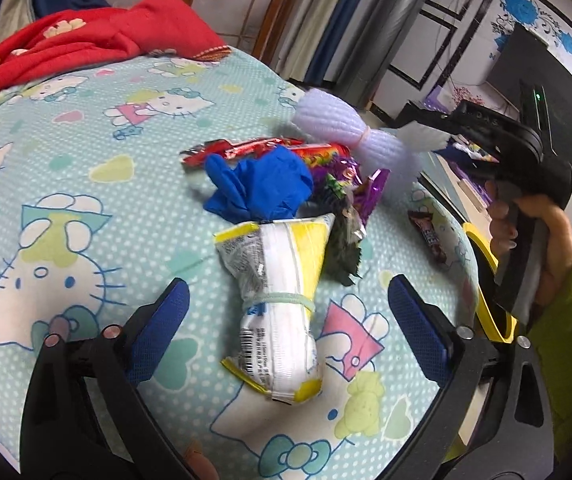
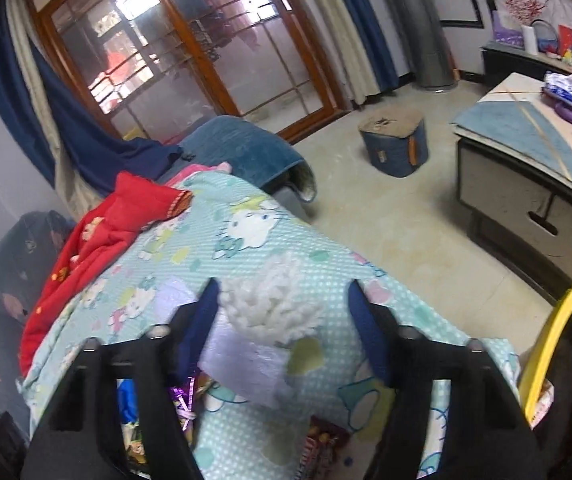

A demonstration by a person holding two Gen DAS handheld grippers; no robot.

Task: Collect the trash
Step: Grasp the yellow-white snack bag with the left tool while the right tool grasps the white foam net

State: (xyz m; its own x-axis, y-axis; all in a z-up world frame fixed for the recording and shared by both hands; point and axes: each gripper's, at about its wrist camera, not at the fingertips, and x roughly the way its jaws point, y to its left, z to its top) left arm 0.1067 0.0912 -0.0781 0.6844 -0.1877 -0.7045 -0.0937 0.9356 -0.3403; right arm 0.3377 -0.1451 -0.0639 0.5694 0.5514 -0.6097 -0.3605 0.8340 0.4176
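Now I am holding my left gripper (image 1: 286,312) wide open over a cartoon-cat bedsheet (image 1: 86,152), its blue pads either side of a yellow-white packet (image 1: 278,304) bound with a rubber band, not touching it. Beyond it are lying a blue glove (image 1: 258,188) and wrappers (image 1: 246,150). My right gripper (image 2: 284,320) is carrying a white foam net (image 2: 274,308) between partly closed jaws, near a yellow-rimmed bin (image 2: 545,344).

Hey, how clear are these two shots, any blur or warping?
Left wrist view: sharp on the yellow snack bag, with fisheye bending at the edges. Right wrist view: softer, the white foam net smeared, glare through the glass door.
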